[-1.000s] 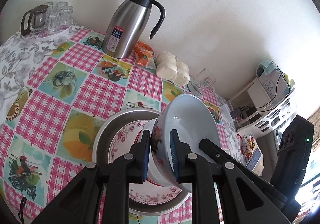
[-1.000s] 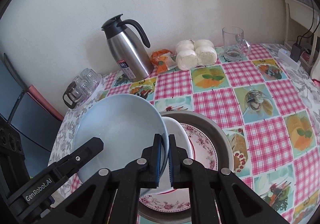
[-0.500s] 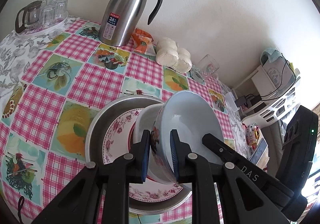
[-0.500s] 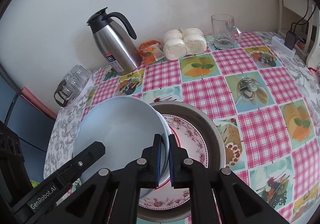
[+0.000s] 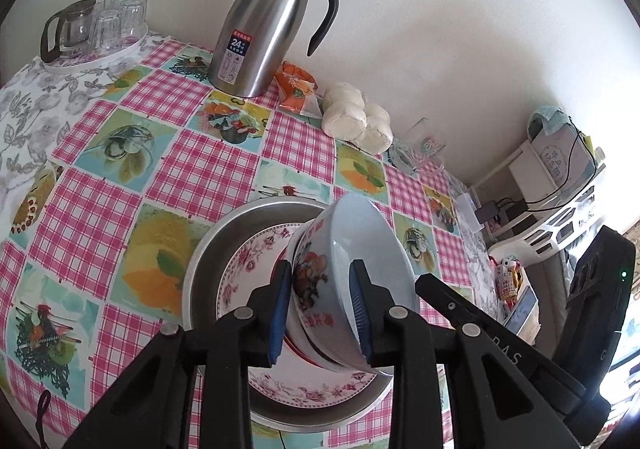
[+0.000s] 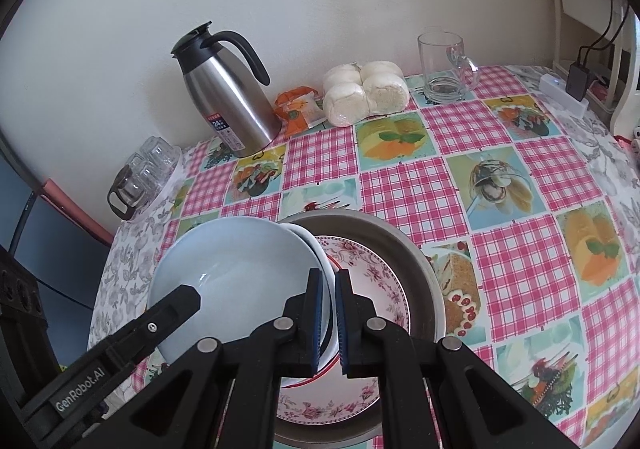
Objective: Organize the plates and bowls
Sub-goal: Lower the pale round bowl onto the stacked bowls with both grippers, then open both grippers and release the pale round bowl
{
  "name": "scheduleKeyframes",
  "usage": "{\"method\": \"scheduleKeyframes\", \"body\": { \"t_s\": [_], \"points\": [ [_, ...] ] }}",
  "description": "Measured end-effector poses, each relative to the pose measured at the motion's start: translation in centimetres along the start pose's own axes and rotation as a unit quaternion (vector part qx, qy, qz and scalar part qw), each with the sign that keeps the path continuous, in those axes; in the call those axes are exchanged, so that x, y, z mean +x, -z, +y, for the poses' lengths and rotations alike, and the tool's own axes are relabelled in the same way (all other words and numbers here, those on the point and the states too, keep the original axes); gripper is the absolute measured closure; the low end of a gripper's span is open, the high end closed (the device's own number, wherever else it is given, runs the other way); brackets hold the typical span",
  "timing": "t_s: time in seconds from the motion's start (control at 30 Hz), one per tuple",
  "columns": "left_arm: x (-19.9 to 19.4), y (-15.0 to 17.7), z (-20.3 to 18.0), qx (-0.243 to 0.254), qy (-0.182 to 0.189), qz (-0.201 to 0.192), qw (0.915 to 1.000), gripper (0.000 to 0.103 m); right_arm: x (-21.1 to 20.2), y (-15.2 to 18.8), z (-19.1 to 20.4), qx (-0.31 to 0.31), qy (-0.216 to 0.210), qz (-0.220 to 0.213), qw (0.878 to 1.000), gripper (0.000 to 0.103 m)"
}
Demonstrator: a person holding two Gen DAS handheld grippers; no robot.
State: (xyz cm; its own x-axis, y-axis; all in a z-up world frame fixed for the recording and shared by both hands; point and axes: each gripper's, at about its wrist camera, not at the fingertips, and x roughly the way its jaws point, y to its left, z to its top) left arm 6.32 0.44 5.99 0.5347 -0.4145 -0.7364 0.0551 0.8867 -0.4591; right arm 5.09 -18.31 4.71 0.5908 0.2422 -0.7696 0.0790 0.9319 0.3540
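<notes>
Currently, items run left to right as follows.
Glass tray (image 5: 94,49): far left edge of the counter (image 5: 96,201), carrying tumblers and a small pot.
Flask (image 5: 260,29): steel, upright by the wall.
Metal basin (image 5: 208,249): on the checked cloth, holding a floral plate (image 5: 248,273).
Left tongs (image 5: 320,309): jaws have just been opening; both pads stand off the tilted blue bowl (image 5: 352,269), whose rim lies between them.
Blue bowl position: tilted, nested on a white bowl (image 6: 320,249) over the floral plate.
Right tongs (image 6: 329,323): clamped tight on the bowl rims.
Buns (image 6: 366,93): by the wall.
Glass mug (image 6: 444,67): right of the buns.
</notes>
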Motion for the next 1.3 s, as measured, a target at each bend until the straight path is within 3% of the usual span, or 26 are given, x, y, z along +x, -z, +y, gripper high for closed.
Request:
{"method": "scheduleKeyframes", "body": {
  "t_s": [0.33, 1.03, 1.3],
  "points": [
    [-2.0, -0.3, -0.9, 0.012, 0.019, -0.032, 0.9992, 0.073, 0.4, 0.1, -0.4, 0.003, 0.002, 0.006, 1.000, 0.095],
    [0.5, 0.2, 0.0, 0.006, 0.003, 0.001, 1.0000, 0.073, 0.1, 0.1, -0.1, 0.000, -0.008, 0.002, 1.000, 0.093],
    [-1.0, 0.0, -0.5, 0.015, -0.001, -0.023, 0.9996, 0.072, -0.7, -0.1, 0.0, -0.005, -0.006, -0.014, 1.000, 0.093]
  ]
}}
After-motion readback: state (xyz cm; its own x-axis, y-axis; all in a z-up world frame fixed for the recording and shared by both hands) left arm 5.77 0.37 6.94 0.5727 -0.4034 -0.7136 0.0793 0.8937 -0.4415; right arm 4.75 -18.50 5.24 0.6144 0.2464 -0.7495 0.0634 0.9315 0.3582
